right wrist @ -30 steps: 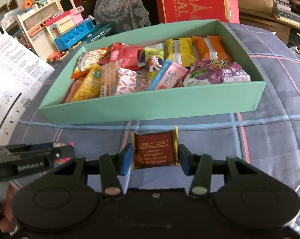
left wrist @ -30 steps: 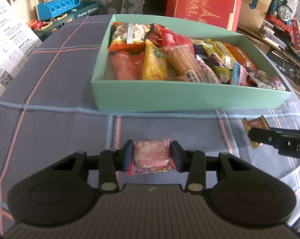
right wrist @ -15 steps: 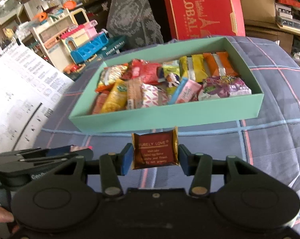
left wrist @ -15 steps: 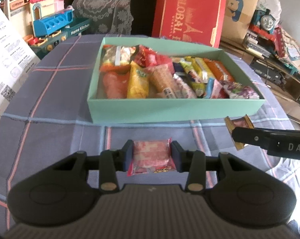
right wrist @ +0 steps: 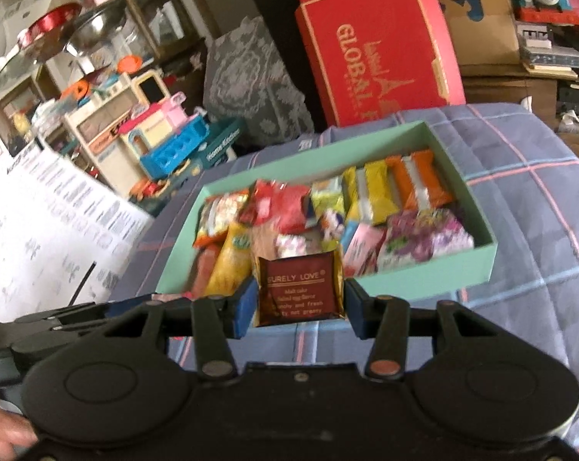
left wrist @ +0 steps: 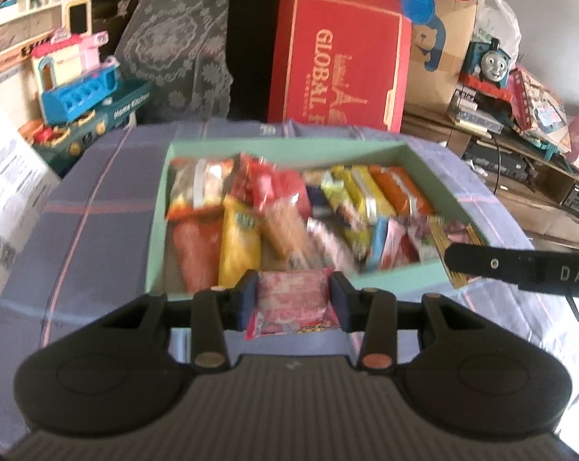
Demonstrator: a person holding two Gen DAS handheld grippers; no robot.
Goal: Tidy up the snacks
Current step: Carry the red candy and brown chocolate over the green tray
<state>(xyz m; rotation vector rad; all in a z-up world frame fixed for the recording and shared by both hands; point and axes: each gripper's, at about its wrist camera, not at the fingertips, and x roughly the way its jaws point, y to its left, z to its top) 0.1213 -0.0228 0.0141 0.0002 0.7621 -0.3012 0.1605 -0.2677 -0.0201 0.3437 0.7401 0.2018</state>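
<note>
1. Left gripper (left wrist: 293,296): pads pinching a pink snack packet (left wrist: 291,301) by its two side edges; packet held flat, clear of the cloth, in front of the near wall of the box.
2. Right gripper (right wrist: 299,295): pads pinching a dark red packet (right wrist: 299,292) w/ gold edges, printed "SURELY LOVE"; held upright, label facing the camera, overlapping the near wall of the box in that view.
3. Green box (left wrist: 157,223): open-topped, sits on a blue plaid cloth (left wrist: 97,207); at 12 o'clock from both grippers.
4. Box contents: packed w/ wrapped snacks. Yellow packet (left wrist: 239,244) and an orange-red one at approx 11 o'clock of the pink packet; orange bars (right wrist: 420,182) toward the far right corner; purple bag (right wrist: 424,238) at the near right corner.
5. Left wrist view: right gripper's finger enters from 3 o'clock, w/ the gold-edged packet at its tip, over the box's near right corner. View blurred; cannot tell contact w/ the box.
6. Right wrist view: left gripper's body lies at 9 o'clock, low in frame; person's fingers (right wrist: 3,434) at the bottom left edge.
7. Surroundings: red carton (left wrist: 343,61) marked "GLOBAL" stands behind the box at 12 o'clock; toy kitchen set (left wrist: 78,77) at 10 o'clock; blue toy train (left wrist: 491,63) at 2 o'clock.
</note>
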